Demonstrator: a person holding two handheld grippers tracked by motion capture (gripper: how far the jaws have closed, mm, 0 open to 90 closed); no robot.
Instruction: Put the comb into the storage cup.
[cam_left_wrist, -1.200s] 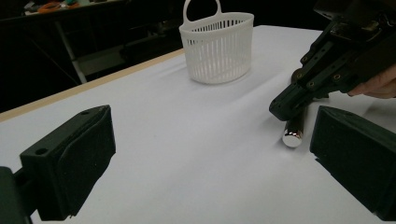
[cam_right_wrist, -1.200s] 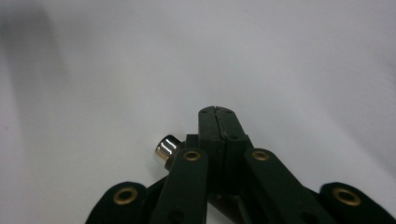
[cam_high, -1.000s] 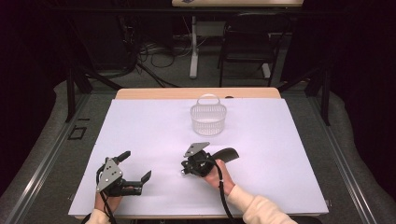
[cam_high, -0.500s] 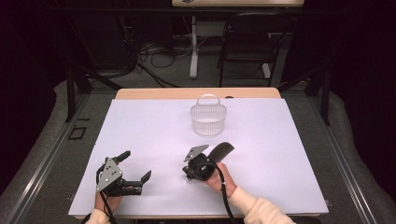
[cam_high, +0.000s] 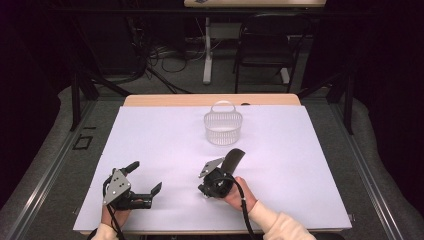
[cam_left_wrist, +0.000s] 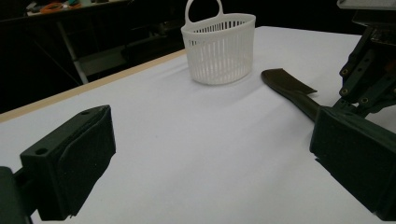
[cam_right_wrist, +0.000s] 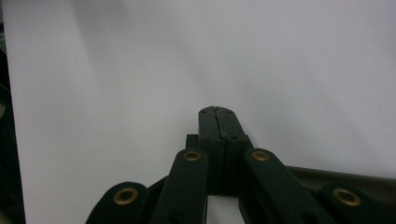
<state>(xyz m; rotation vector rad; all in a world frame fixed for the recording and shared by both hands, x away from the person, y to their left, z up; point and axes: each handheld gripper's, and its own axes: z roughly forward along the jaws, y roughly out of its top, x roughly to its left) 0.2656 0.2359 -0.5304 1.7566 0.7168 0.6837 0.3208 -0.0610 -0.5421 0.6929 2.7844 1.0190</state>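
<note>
**Two grippers low on the white table, a black spatula by the right one**

Two grippers sit near the front edge of the table, which is covered in white. The left gripper, toward the front left corner, has its jaws spread wide with nothing between them; in the left gripper view both black pads frame bare white surface. The right gripper lies around the middle of the front half, its jaws pressed flat together, pad against pad. A black spatula runs from that gripper's body toward the far edge, its flat blade lifted and pointing at the white basket. Whether the closed jaws actually pinch the spatula's handle cannot be told. The basket stands upright near the middle of the far edge, handle up, well apart from both grippers.
</note>
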